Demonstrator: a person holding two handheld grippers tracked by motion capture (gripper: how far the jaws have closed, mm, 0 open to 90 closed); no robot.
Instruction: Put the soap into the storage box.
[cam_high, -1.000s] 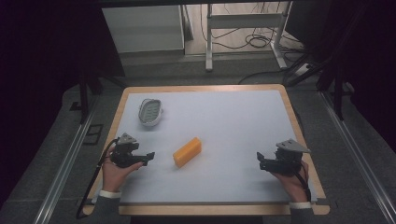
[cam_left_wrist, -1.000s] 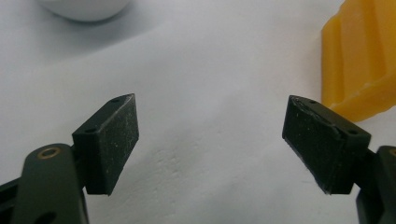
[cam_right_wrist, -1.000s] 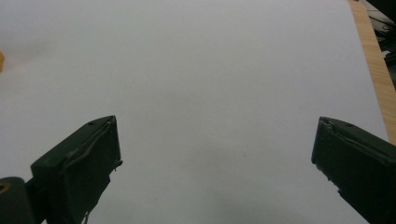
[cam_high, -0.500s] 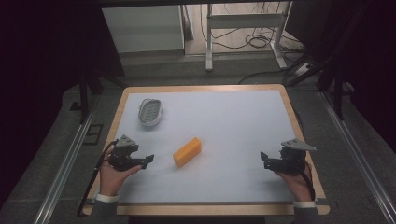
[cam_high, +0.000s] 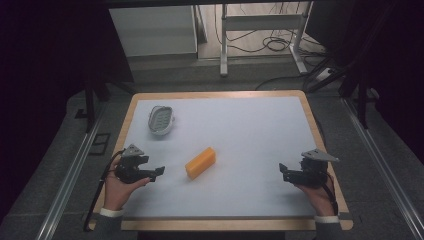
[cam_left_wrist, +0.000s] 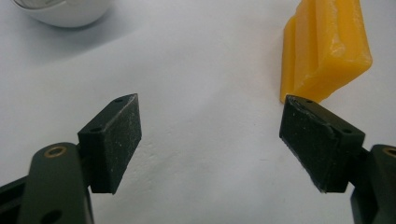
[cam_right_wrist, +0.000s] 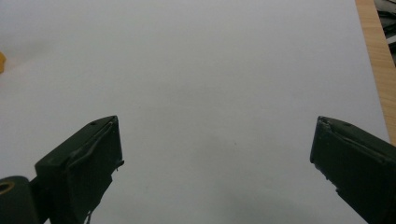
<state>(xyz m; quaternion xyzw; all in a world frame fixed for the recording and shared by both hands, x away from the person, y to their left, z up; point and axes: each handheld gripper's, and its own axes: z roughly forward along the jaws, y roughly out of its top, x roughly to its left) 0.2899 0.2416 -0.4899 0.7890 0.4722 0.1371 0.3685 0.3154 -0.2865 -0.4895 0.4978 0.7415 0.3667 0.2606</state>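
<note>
Both grippers spread wide, the yellow block not yet touched

The yellow block (cam_high: 200, 162) lies flat on the white table (cam_high: 250, 130), a little toward the near-left corner. The left gripper (cam_high: 159, 171) sits low just beside it, jaws wide apart and holding nothing (its right jaw points at the block's near end). The right gripper (cam_high: 283, 170), near the right edge and well apart, also gapes empty. Judged from this, the grasp is all still to do. A small oval dish (cam_high: 161, 119) rests toward the far-left corner, clear of the path.
</note>
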